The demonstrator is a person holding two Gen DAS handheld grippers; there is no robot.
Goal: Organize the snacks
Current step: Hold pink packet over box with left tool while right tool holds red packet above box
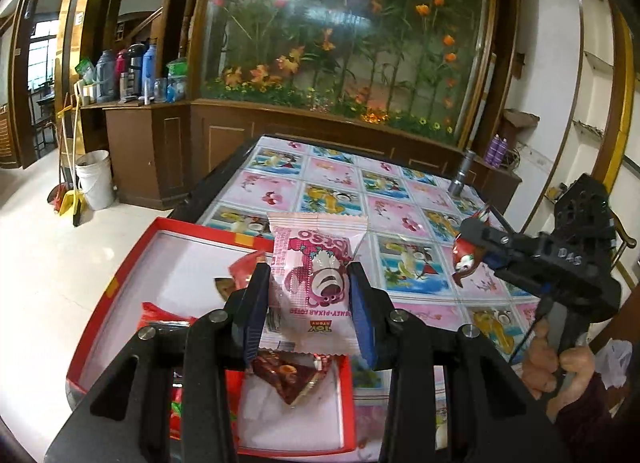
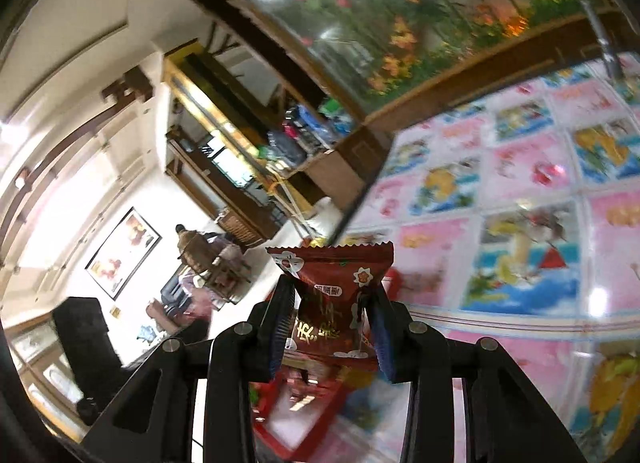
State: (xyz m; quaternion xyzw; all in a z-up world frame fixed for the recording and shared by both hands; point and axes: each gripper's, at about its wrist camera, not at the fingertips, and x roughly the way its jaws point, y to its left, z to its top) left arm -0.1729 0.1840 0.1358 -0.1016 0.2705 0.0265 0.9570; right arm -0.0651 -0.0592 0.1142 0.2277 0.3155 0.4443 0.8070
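Between the two blue-padded fingers of our left gripper (image 1: 310, 299), in the left wrist view, sits a pink-and-white snack packet (image 1: 316, 275) with a pink bear printed on it. The jaws are nearly closed and the pads press on both sides of the packet, so it is held. Its long axis runs forward, along the fingers. Directly under and a little to the left of it lies the red snack box (image 1: 120, 275), open, with a brown triangular snack (image 1: 290, 377) and some red wrappers already inside. We judge that the left hand is the nearer one to the box, so a short move down should bring the packet in. To the right, over the cartoon-patterned tablecloth (image 1: 408, 215), our right gripper (image 1: 470, 249) holds a small red wrapper, well apart from the box.

Seen from the right wrist view, the right gripper (image 2: 330, 327) is also nearly closed, its pads pinching a dark red candy packet (image 2: 336, 299) with gold characters. The packet stands upright between the fingers. The red box (image 2: 280, 443) appears blurred below and toward us, so this hand must come back and down to reach it.
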